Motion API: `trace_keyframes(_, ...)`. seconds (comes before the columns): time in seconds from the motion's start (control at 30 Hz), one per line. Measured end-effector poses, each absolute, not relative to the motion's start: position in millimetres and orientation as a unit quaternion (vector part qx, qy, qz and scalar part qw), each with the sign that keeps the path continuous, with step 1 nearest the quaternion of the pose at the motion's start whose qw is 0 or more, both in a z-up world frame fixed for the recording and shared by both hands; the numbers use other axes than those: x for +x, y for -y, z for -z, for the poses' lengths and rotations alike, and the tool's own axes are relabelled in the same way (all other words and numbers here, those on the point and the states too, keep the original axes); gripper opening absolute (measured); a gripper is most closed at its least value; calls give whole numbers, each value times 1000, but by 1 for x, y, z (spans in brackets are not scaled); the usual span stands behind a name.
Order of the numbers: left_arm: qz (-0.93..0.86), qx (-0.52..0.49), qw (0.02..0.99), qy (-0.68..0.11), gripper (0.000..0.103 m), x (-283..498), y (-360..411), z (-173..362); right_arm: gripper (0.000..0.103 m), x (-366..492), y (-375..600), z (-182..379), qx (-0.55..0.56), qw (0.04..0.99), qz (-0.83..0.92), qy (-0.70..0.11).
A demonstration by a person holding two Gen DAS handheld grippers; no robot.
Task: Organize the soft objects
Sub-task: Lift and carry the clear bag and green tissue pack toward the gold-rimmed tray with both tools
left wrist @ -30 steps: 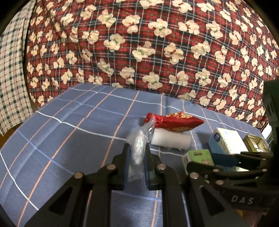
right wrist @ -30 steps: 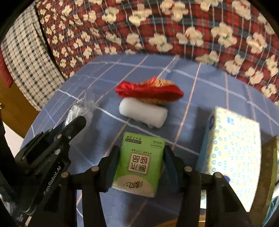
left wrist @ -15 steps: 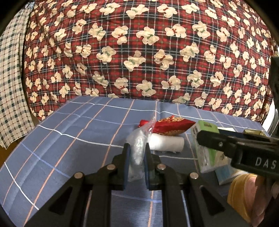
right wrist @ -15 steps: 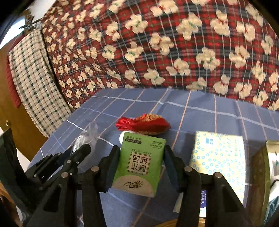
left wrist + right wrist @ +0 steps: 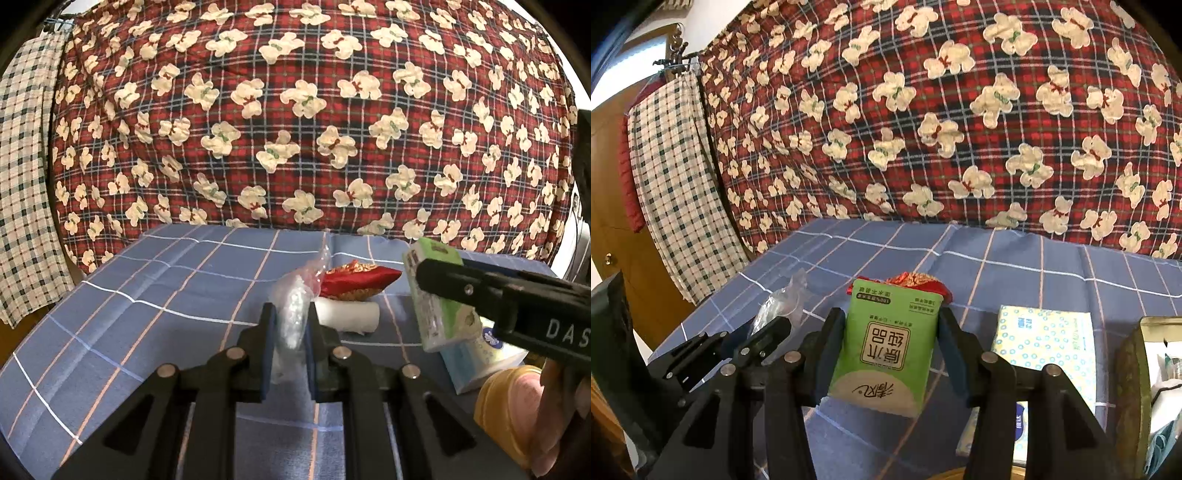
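Here both hands are loaded and lifted clear of the blue checked cloth (image 5: 155,295). The left gripper (image 5: 290,325) is pinched almost fully closed on a crinkled clear plastic bag (image 5: 293,314), which stands upright between the pads and sticks out above them. The right gripper (image 5: 890,343) is partly open, clamped on a green tissue pack (image 5: 886,343) held on end, its long axis running along the fingers. Ahead of both, on the cloth, lie a red pouch (image 5: 356,282) and a white roll (image 5: 349,317), touching and both lying crosswise; the left gripper is the nearer. A dotted tissue box (image 5: 1047,341) sits just right of the green pack, and beyond it is what looks like a container (image 5: 1128,387), cut off at the frame edge. Open cloth lies to the left; the flowered red blanket (image 5: 314,110) closes off the far side.
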State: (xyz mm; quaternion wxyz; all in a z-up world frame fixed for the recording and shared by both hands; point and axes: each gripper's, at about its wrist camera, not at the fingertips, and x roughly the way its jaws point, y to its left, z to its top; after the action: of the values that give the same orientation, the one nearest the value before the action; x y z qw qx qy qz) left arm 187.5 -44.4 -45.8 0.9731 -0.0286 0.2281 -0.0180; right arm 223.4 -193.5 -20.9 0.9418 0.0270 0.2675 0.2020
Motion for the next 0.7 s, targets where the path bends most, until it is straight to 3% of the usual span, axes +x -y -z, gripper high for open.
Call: trace_keyframes(0.7,11,-5,984,-176,12,171,57,38,53,199,211,7,59,963,-189,-183)
